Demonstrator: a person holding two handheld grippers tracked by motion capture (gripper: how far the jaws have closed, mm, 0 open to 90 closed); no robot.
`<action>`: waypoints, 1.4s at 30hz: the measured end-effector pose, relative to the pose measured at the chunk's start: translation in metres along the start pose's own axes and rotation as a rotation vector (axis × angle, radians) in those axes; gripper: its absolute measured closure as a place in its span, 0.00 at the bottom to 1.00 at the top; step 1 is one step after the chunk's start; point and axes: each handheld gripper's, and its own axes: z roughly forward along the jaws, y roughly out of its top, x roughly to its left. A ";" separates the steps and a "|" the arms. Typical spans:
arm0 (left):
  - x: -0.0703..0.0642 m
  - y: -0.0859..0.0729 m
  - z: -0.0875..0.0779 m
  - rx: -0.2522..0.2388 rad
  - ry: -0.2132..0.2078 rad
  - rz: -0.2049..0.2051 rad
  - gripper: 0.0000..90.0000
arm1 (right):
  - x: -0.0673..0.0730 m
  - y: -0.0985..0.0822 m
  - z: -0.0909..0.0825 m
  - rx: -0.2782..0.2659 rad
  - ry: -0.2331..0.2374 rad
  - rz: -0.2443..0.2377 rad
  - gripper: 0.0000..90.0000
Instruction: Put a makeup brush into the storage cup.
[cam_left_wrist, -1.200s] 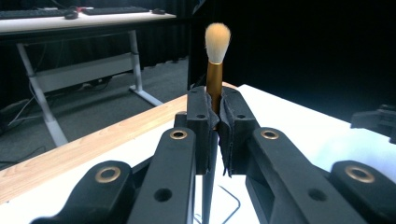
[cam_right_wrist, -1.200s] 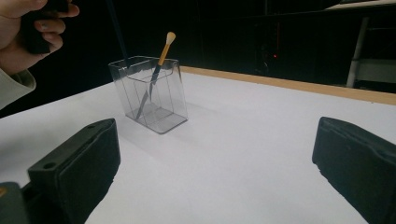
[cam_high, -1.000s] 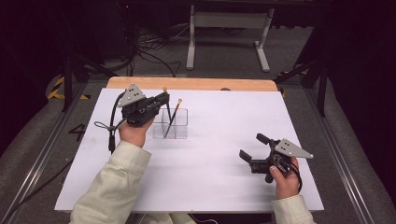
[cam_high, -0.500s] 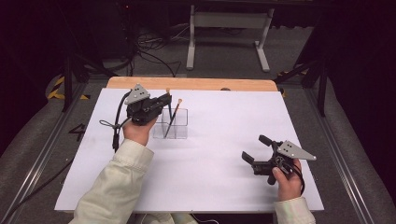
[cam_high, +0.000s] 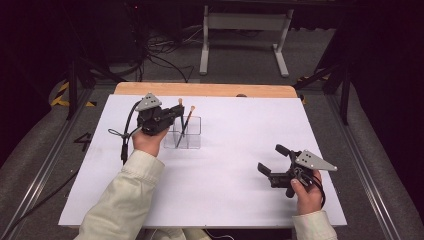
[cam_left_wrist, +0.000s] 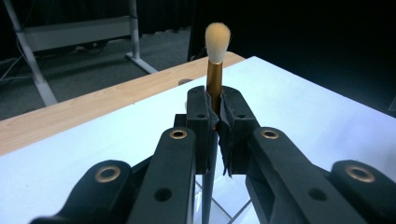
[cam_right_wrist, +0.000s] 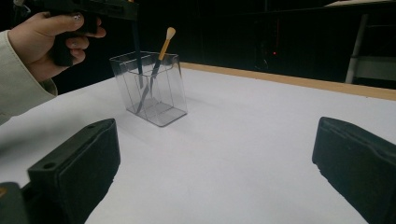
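My left gripper (cam_left_wrist: 214, 122) pinches the gold-ferruled makeup brush (cam_left_wrist: 215, 60) upright, handle pointing six o'clock into the clear plastic holder (cam_high: 183, 134). My right gripper (cam_high: 272, 161), fingers spread empty, sits well apart at four o'clock on the bench

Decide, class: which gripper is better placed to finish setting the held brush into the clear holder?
Left. The left gripper already clamps the brush above the clear holder; the right gripper sits open, far away.

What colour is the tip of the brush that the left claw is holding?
The brush has a pale cream tuft above a golden-brown collar, clearest in the left gripper view.
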 end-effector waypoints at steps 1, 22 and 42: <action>0.001 -0.001 0.001 0.007 -0.001 0.001 0.93 | 0.000 0.000 0.000 0.000 0.000 -0.001 0.02; 0.003 -0.008 -0.028 -0.043 -0.050 0.038 0.21 | -0.006 0.010 0.008 -0.013 0.018 -0.012 0.02; -0.005 -0.041 -0.097 -0.122 -0.094 0.050 0.12 | -0.027 0.026 0.024 -0.012 0.056 -0.009 0.02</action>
